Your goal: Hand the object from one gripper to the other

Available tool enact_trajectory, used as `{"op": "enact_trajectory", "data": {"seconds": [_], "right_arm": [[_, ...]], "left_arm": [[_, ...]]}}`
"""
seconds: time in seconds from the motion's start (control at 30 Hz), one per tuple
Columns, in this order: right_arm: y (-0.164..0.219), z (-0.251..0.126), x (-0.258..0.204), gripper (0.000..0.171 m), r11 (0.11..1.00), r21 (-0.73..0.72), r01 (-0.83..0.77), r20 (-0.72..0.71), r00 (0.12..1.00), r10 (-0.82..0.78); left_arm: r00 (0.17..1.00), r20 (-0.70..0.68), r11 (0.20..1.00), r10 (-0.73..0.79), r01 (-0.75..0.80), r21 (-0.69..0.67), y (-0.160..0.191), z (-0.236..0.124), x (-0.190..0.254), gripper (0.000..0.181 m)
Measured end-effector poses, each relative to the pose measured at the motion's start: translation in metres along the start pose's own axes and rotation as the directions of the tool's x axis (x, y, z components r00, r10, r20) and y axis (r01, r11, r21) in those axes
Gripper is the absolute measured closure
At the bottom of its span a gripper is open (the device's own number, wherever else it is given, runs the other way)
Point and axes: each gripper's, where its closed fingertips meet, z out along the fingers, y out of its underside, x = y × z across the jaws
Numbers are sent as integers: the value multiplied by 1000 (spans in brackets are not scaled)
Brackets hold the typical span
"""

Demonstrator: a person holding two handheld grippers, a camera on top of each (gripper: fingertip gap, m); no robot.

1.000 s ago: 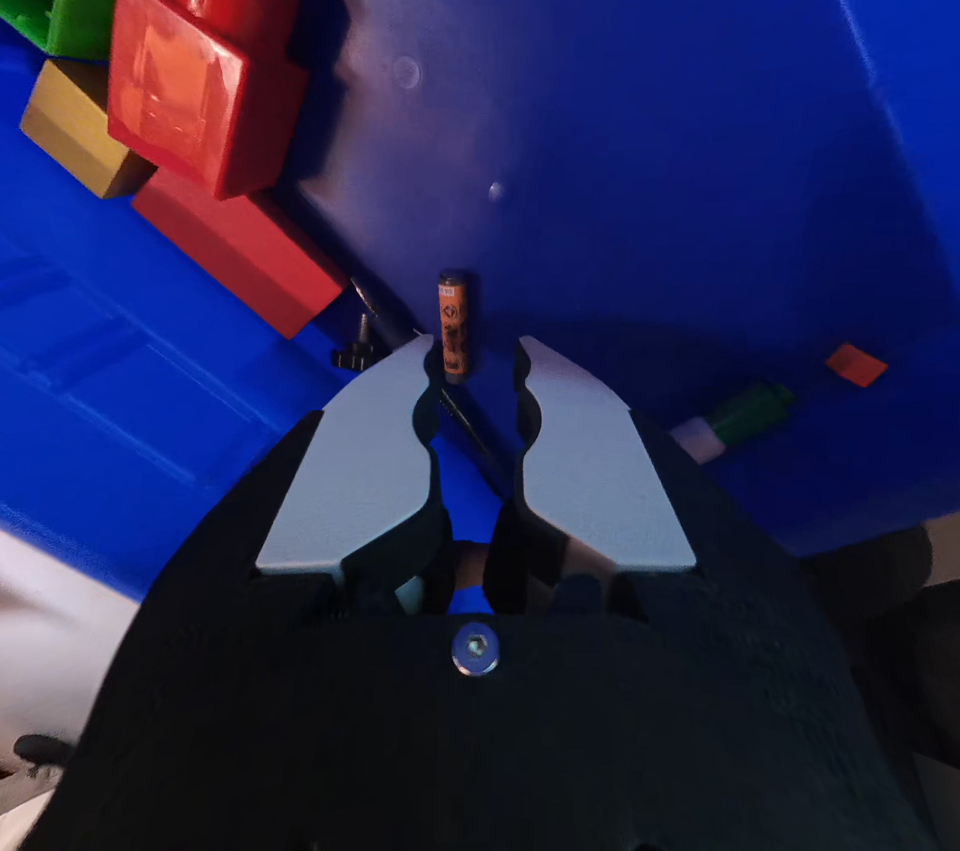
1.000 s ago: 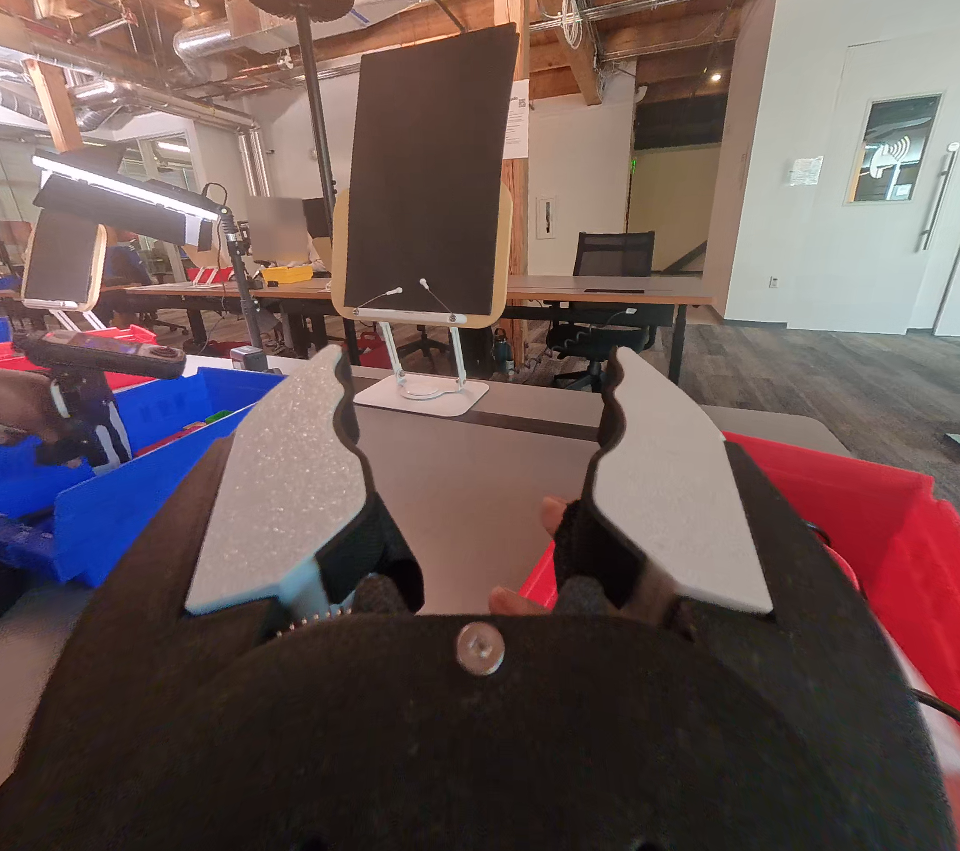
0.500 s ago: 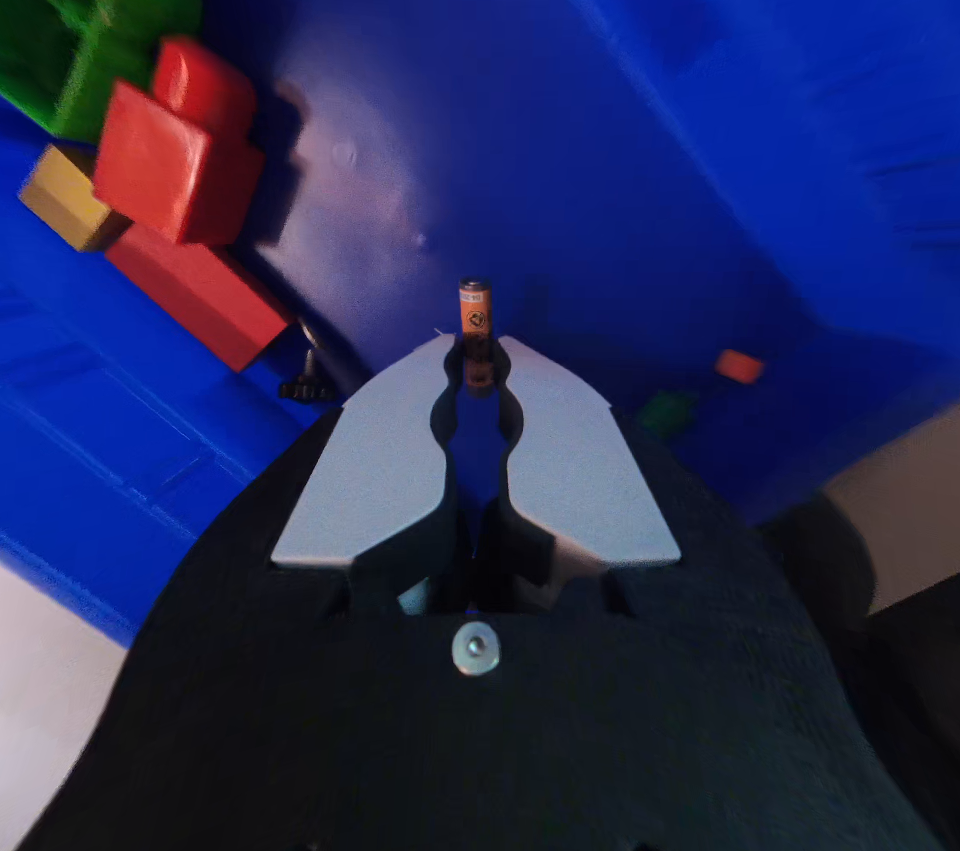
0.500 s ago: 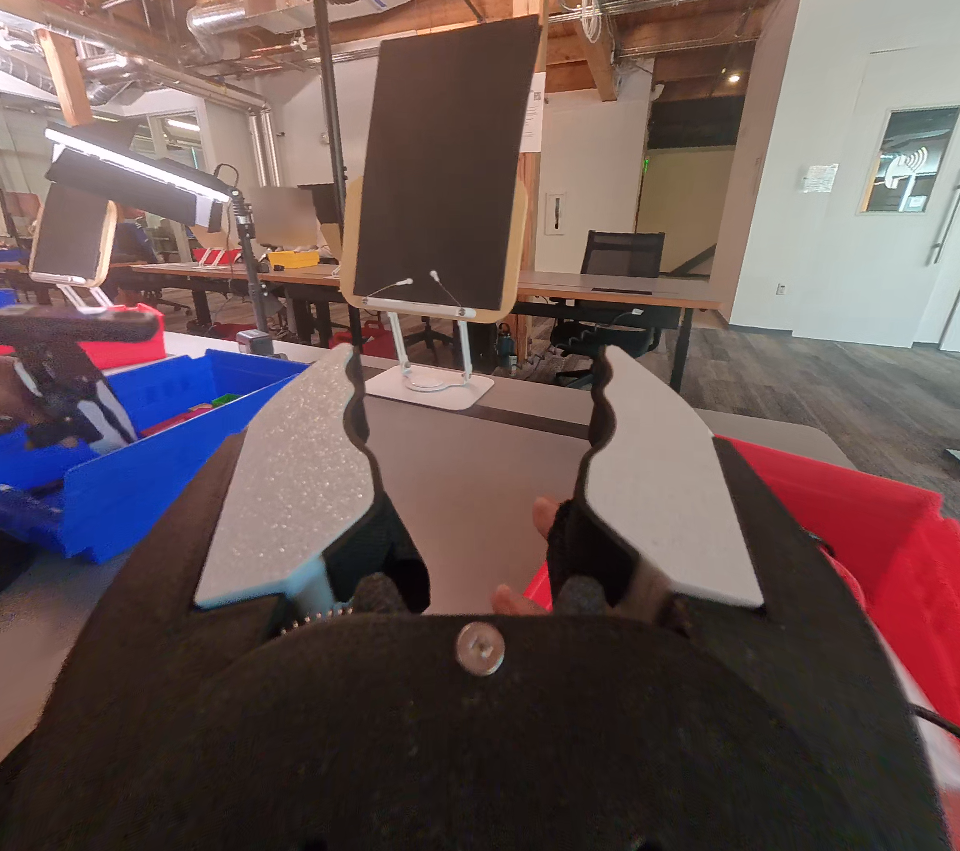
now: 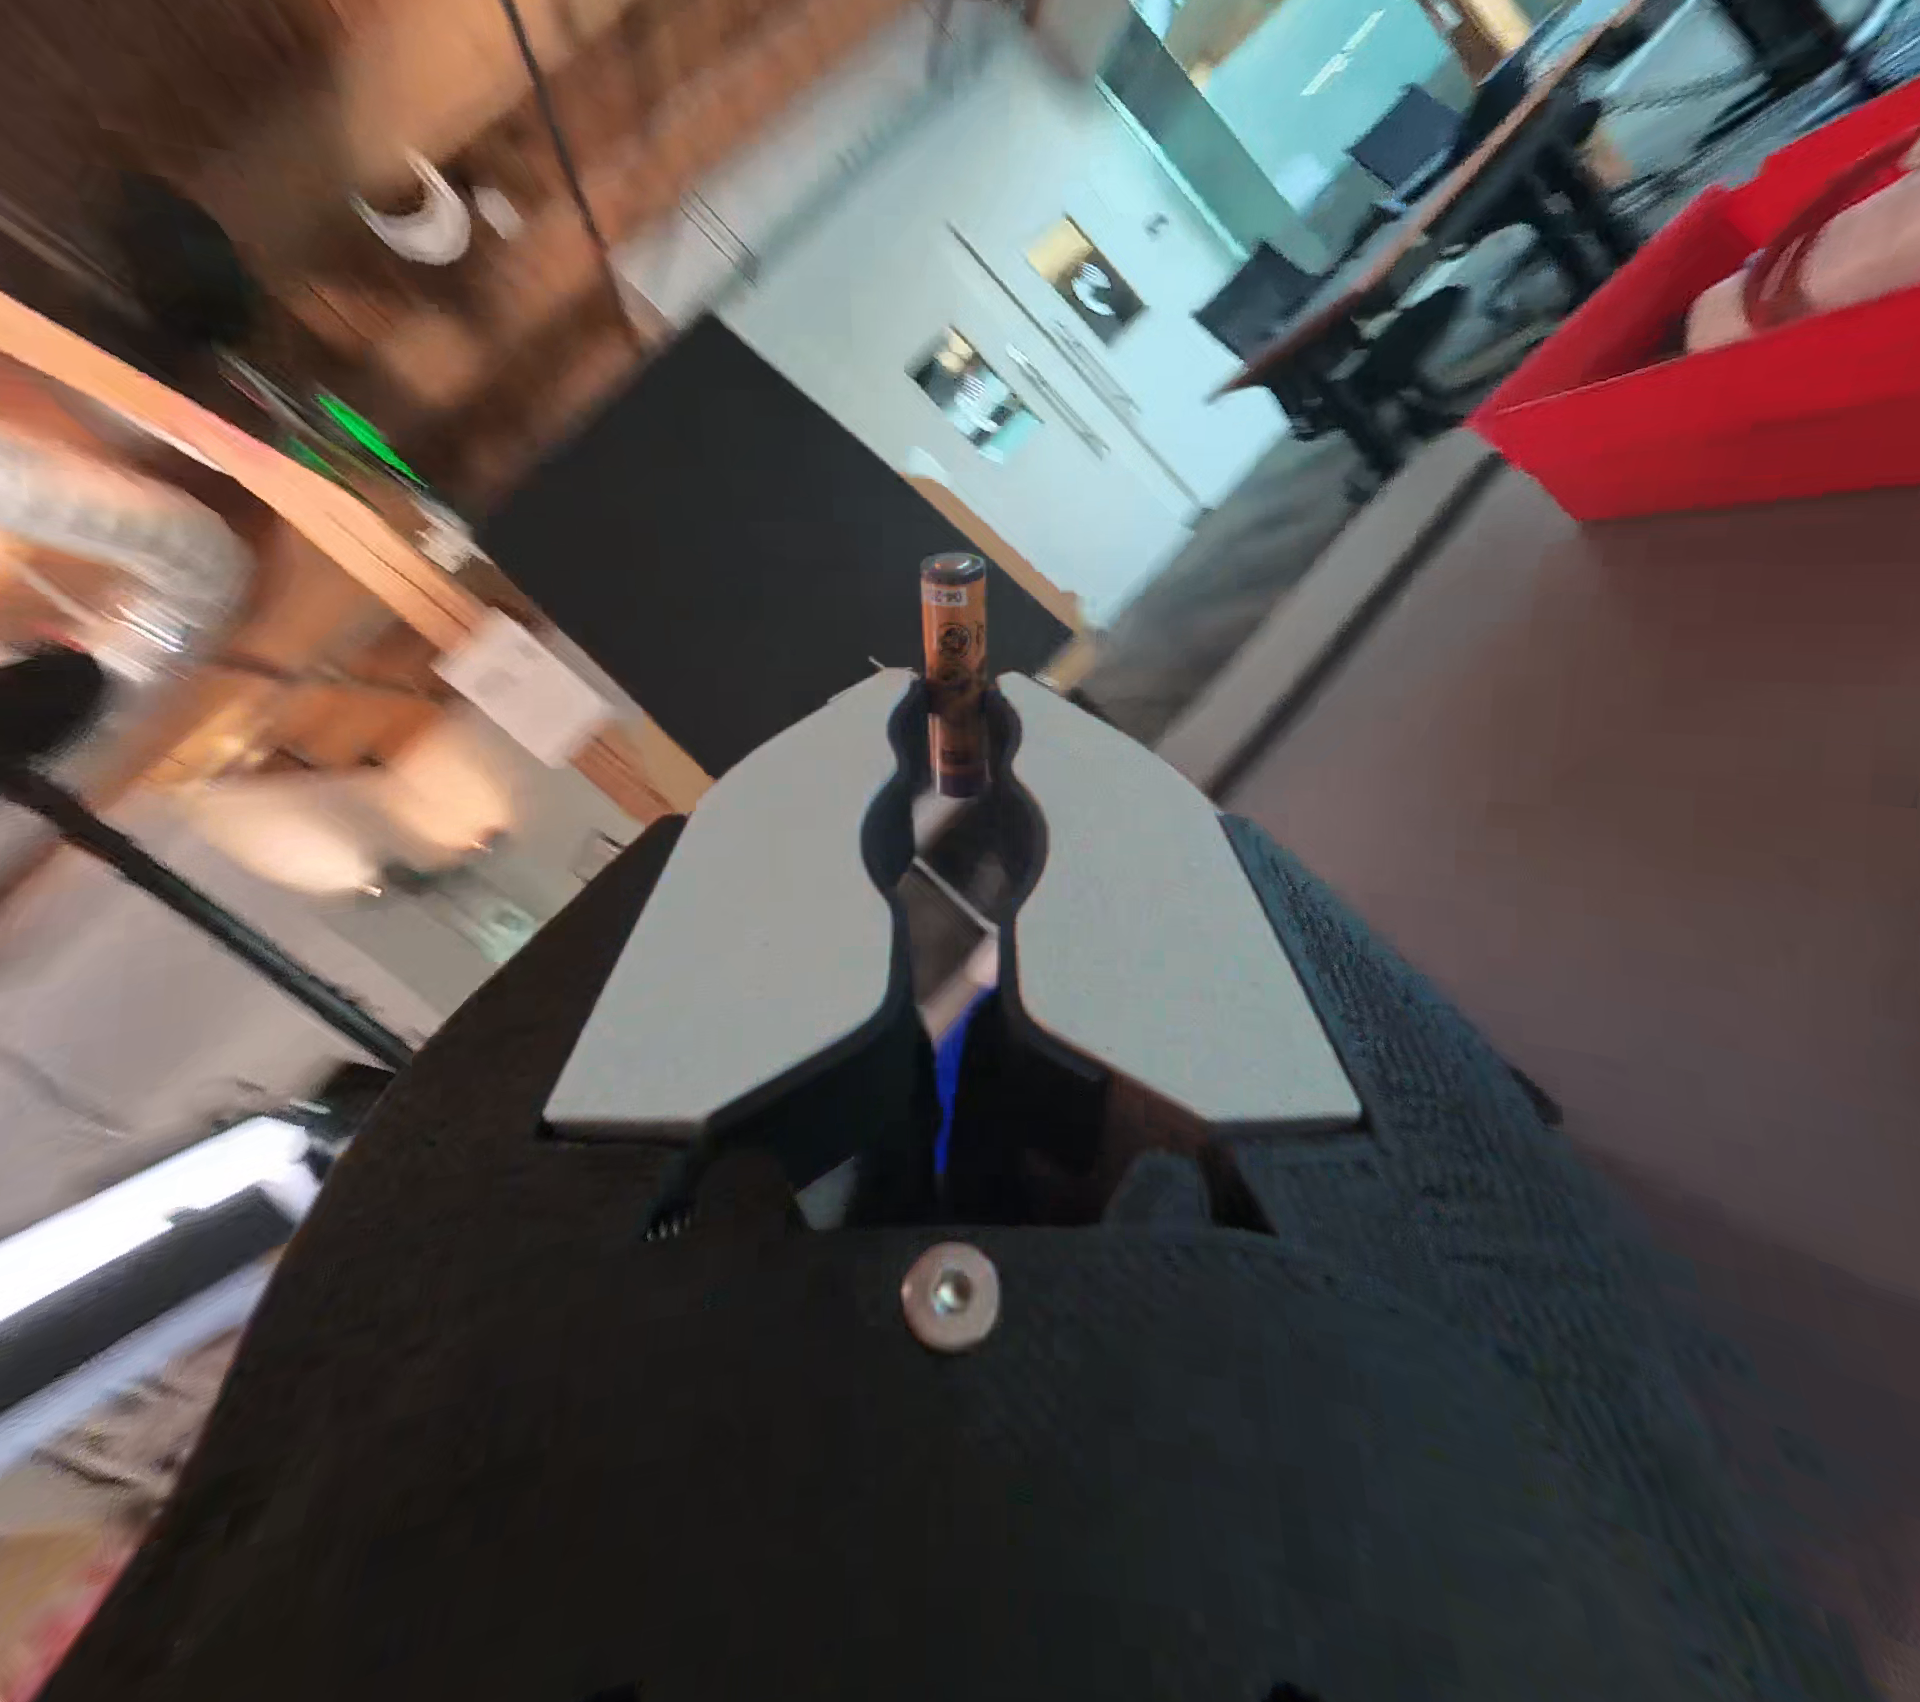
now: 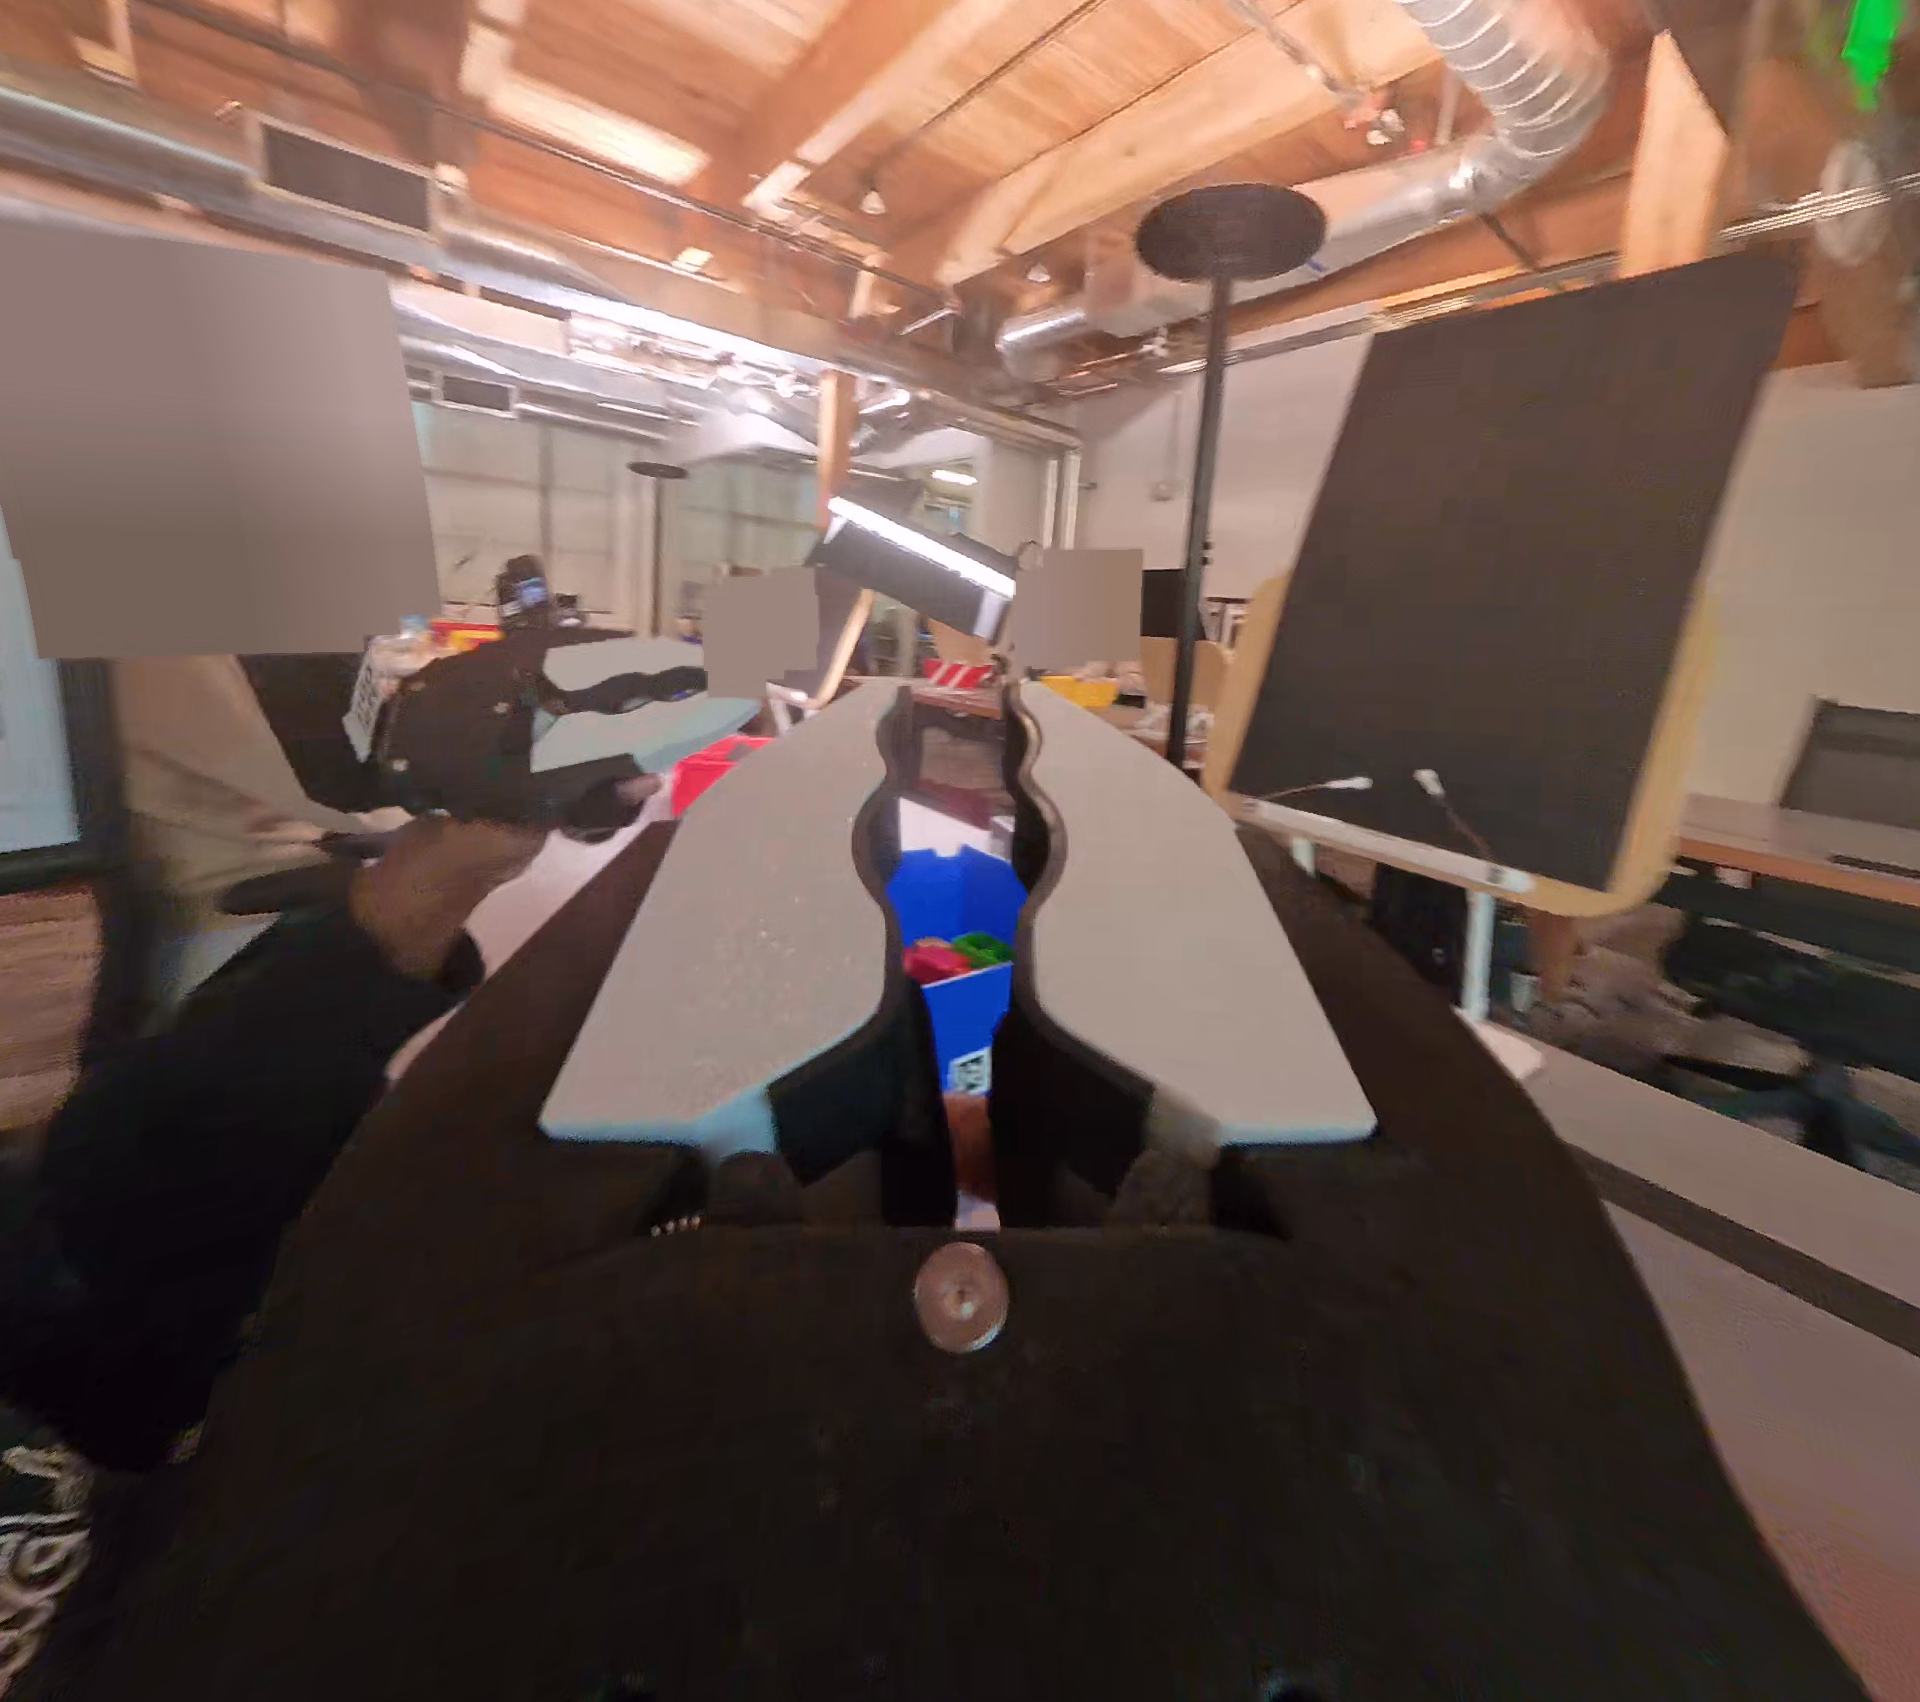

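The left gripper [image 5: 954, 696] had its jaws clamped on a small orange battery [image 5: 952, 665], a slim cylinder that stood upright in the foremost notch of the fingertips, with its metal cap and most of its printed sleeve rising clear above them and a short dark end hanging below into the gap. It was held in the air, off the table [image 5: 1558, 769], with the red bin [image 5: 1704, 426] near the table's far right edge well apart from it. I judged the battery light, rigid and not fragile, but smooth and round, so it could roll or pivot in a loose pinch or shoot out of a hard one. The exposed upper part looked the sensible place to take hold, across its width and seated in a notch instead of on flat pad. The right gripper [image 6: 956, 707] had its jaws nearly together, a narrow gap between the wavy inner edges and nothing in it; it would probably need to spread before it could receive anything. In the right wrist view the left gripper showed farther off to the left, held in a hand [image 6: 436, 873], and the blue bin [image 6: 956, 894] lay on the table beyond the fingers; the battery was too small to make out there.
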Motion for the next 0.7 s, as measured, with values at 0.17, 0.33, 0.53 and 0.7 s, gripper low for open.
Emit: {"op": "enact_trajectory", "data": {"seconds": [0.17, 0.33, 0.53, 0.7], "right_arm": [[12, 23, -50, 152, 997, -63, 32, 79, 997, -27], [20, 38, -89, 155, 985, -67, 162, 97, 983, -155], [27, 44, -111, 155, 978, -89, 189, 127, 976, -177], [33, 45, -120, 155, 980, -110, 165, 176, 974, -144]], "left_arm": [[870, 279, 900, 407, -434, 36, -57, -18, 11, 172], [702, 429, 754, 568, -653, 71, -90, -31, 43, 172], [642, 491, 679, 589, -722, 129, -106, -39, 62, 172], [628, 486, 657, 607, -741, 136, -106, -37, 70, 172]]}}
